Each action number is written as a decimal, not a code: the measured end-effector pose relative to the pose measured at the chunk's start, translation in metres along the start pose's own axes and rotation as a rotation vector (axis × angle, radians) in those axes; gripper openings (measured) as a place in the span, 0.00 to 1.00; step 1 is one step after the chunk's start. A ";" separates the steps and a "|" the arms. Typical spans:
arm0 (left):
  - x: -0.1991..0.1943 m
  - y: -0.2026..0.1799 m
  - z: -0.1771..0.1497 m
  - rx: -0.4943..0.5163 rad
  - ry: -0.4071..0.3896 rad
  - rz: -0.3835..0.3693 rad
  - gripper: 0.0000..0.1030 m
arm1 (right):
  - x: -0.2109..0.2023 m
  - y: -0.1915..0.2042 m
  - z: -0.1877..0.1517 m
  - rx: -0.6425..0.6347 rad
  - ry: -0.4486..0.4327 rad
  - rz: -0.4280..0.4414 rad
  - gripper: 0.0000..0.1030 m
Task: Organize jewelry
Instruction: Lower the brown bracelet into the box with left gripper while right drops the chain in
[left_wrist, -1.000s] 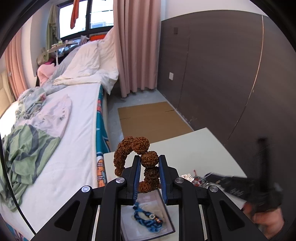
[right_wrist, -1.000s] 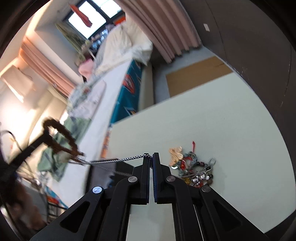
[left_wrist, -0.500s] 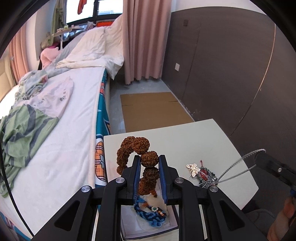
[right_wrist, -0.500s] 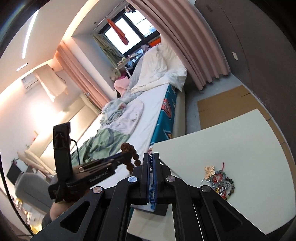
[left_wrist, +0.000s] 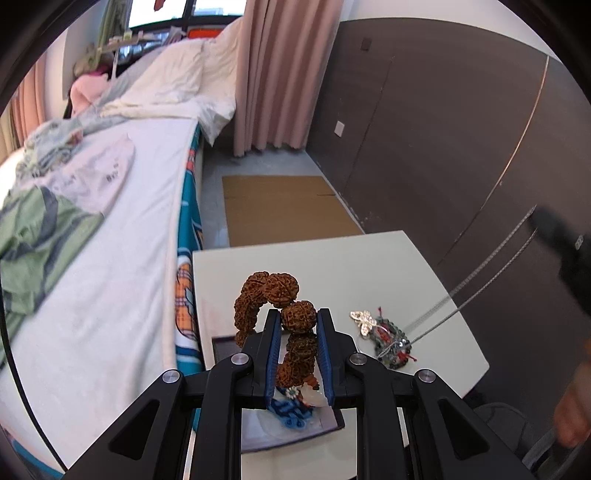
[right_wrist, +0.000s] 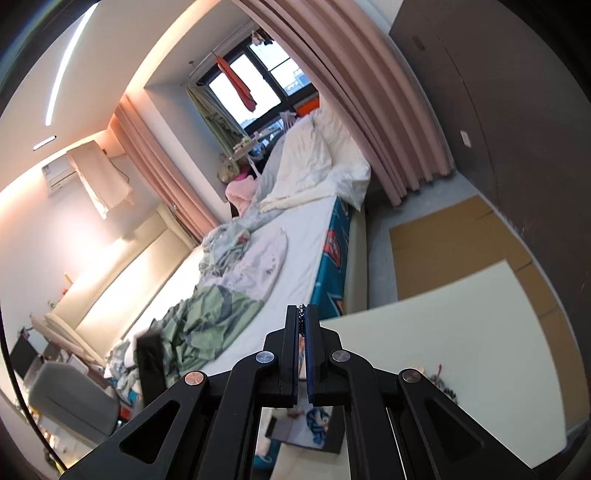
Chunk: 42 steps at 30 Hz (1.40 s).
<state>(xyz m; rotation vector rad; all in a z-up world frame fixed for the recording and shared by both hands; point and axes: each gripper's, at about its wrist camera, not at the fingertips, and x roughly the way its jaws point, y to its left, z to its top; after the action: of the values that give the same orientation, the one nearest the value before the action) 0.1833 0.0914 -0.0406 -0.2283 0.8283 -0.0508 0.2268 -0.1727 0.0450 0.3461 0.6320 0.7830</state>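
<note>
My left gripper (left_wrist: 297, 317) is shut on a bracelet of big brown wrinkled beads (left_wrist: 271, 291), which loops up and left above an open dark box (left_wrist: 295, 424). Inside the box lie a blue knotted bracelet (left_wrist: 291, 413) and a pale piece. On the table to the right sits a tangled pile of jewelry (left_wrist: 388, 341) with a butterfly brooch (left_wrist: 364, 320). A silver chain (left_wrist: 480, 273) runs taut from that pile up to my right gripper (left_wrist: 554, 236), blurred at the right edge. In the right wrist view the right gripper (right_wrist: 302, 314) is shut on the silver chain (right_wrist: 302, 321).
The pale table (left_wrist: 332, 266) stands beside a bed (left_wrist: 110, 240) strewn with clothes and bedding. Flat cardboard (left_wrist: 284, 206) lies on the floor beyond it, by a dark panelled wall (left_wrist: 443, 147). A hand (left_wrist: 572, 417) shows at the lower right.
My right gripper has risen with the silver chain, drawing it taut from the pile. My left gripper has sunk slightly over the box, still holding the brown beads.
</note>
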 end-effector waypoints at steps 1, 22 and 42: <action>0.002 0.001 -0.002 -0.003 0.013 -0.008 0.20 | -0.003 0.005 0.007 -0.004 -0.008 0.000 0.04; -0.054 0.040 -0.007 -0.105 -0.067 -0.081 0.68 | -0.045 0.119 0.077 -0.190 -0.141 0.006 0.04; -0.084 0.084 -0.015 -0.167 -0.109 -0.013 0.68 | 0.016 0.147 0.041 -0.256 0.005 0.001 0.59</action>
<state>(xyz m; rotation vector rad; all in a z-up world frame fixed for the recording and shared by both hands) 0.1116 0.1821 -0.0079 -0.3903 0.7231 0.0189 0.1816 -0.0649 0.1451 0.1103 0.5289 0.8550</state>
